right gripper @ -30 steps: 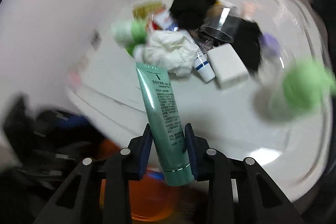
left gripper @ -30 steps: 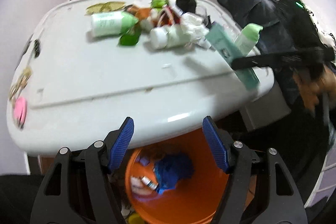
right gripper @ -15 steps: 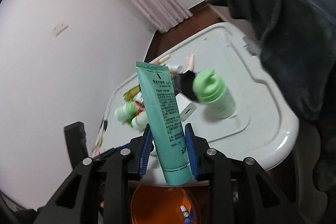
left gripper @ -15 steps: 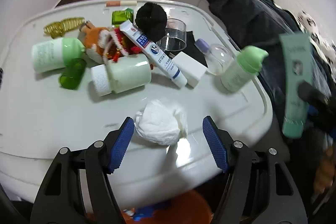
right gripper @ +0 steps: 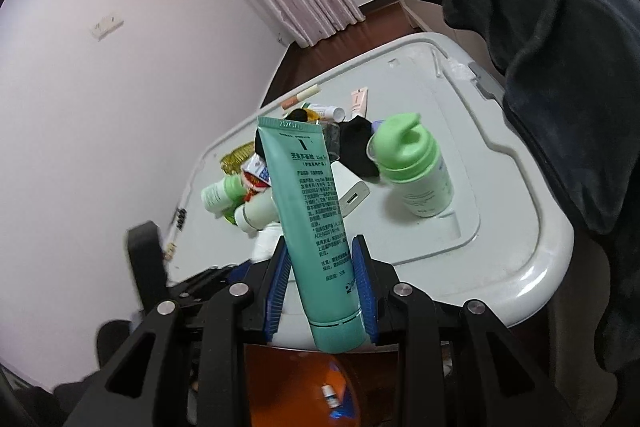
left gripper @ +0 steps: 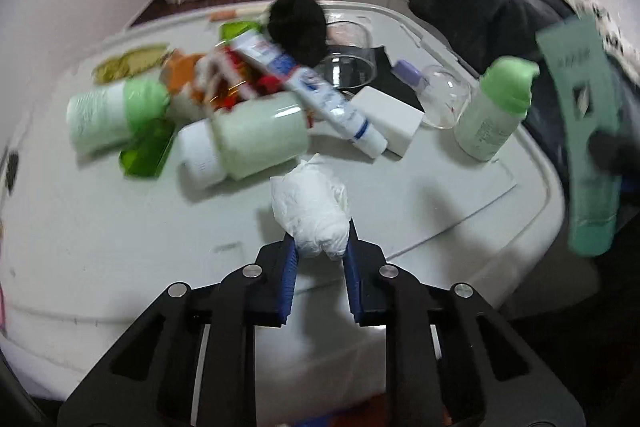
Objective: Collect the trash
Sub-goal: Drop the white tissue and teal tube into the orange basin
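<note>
My left gripper is shut on a crumpled white tissue at the near edge of the white table. My right gripper is shut on a teal green tube and holds it upright beyond the table's corner, above the orange bin. The tube also shows at the right of the left wrist view. The left gripper's black body shows at the lower left of the right wrist view.
On the table lie a green-capped pump bottle, a white and blue tube, pale green bottles, a white block, a clear cup and a black pom. Dark clothing hangs at the right.
My left gripper has closed on the white tissue, which stood between its open fingers before. My right gripper still holds the teal tube, now steadier over the orange bin.
</note>
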`<action>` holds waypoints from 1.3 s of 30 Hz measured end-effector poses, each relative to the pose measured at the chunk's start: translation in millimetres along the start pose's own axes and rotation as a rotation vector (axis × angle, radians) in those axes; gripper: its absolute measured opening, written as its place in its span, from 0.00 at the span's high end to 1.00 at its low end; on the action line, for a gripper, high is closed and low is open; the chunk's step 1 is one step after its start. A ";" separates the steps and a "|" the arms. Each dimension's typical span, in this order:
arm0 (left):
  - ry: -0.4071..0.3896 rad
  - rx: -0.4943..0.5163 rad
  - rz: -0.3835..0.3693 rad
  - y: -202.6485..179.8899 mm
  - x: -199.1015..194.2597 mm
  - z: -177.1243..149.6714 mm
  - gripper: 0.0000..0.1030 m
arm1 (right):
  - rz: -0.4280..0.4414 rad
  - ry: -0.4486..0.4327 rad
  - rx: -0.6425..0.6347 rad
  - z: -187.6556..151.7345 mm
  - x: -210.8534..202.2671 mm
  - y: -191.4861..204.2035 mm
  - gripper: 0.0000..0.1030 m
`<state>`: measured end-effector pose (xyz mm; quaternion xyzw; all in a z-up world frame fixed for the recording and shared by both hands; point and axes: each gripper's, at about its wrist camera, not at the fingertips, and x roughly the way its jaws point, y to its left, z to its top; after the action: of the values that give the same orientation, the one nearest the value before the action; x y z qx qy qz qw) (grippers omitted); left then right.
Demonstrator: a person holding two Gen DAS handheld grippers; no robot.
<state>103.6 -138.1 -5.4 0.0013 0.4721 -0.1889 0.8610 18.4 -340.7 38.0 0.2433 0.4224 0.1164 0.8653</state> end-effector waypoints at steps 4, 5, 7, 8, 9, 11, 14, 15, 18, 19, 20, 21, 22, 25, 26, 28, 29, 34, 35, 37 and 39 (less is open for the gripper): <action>-0.047 -0.007 -0.025 12.2 -58.6 -9.2 0.81 | -0.024 0.000 -0.055 -5.6 4.8 16.3 0.70; -0.050 0.005 -0.015 12.7 -73.0 -15.3 0.81 | -0.019 -0.003 -0.060 -10.4 4.5 21.6 0.70; -0.041 0.004 0.013 17.4 -98.7 -35.1 0.81 | 0.017 0.013 -0.039 -26.7 5.3 30.4 0.70; -0.030 -0.011 0.022 20.4 -105.7 -43.7 0.81 | 0.037 0.027 -0.027 -39.0 7.1 35.7 0.70; -0.013 -0.037 0.038 26.5 -113.9 -57.7 0.81 | 0.050 0.048 -0.019 -54.7 9.9 42.4 0.70; 0.010 -0.072 0.067 35.4 -118.0 -79.0 0.81 | 0.058 0.084 -0.015 -81.2 13.7 53.7 0.70; 0.049 -0.096 0.106 46.7 -115.1 -112.3 0.81 | 0.064 0.148 -0.022 -121.8 19.6 71.7 0.70; 0.082 -0.111 0.117 49.7 -110.1 -121.2 0.81 | 0.054 0.165 -0.030 -131.7 21.7 76.2 0.70; 0.148 -0.135 0.117 53.2 -97.8 -135.0 0.81 | 0.014 0.202 -0.066 -151.8 26.0 87.7 0.70; 0.156 -0.136 0.110 53.7 -96.3 -135.8 0.81 | -0.005 0.202 -0.070 -153.9 25.7 89.3 0.70; 0.156 -0.135 0.108 55.5 -97.5 -136.0 0.81 | -0.023 0.202 -0.074 -154.4 25.2 90.2 0.70; 0.154 -0.130 0.104 54.4 -97.3 -135.4 0.81 | -0.045 0.201 -0.078 -154.1 24.8 90.7 0.70; 0.154 -0.123 0.102 53.0 -96.9 -135.1 0.81 | -0.054 0.202 -0.081 -152.9 25.5 90.8 0.70; 0.169 -0.113 0.100 49.8 -91.7 -135.3 0.80 | -0.078 0.224 -0.087 -154.3 29.5 89.6 0.69; 0.178 -0.111 0.100 49.5 -90.2 -136.7 0.80 | -0.084 0.231 -0.086 -154.4 31.0 87.1 0.69; 0.196 -0.113 0.099 49.0 -87.7 -138.8 0.80 | -0.089 0.244 -0.082 -155.9 33.7 86.0 0.69; 0.206 -0.116 0.098 49.4 -86.0 -139.6 0.78 | -0.094 0.250 -0.081 -155.8 35.5 85.6 0.69; 0.248 -0.134 0.109 52.6 -77.7 -142.1 0.44 | -0.119 0.259 -0.069 -156.7 38.4 81.7 0.46; 0.249 -0.139 0.107 53.5 -77.5 -142.3 0.37 | -0.120 0.249 -0.069 -156.1 36.5 81.5 0.46; 0.253 -0.153 0.108 55.8 -77.3 -142.6 0.33 | -0.120 0.232 -0.063 -154.6 32.1 80.6 0.46; 0.253 -0.164 0.105 57.4 -77.6 -143.0 0.32 | -0.118 0.184 -0.046 -147.9 22.6 77.7 0.46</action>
<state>-31.3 -33.9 -31.6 -0.0204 0.5901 -0.1029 0.8005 -83.8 -217.4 -14.5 0.1866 0.5110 0.0969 0.8335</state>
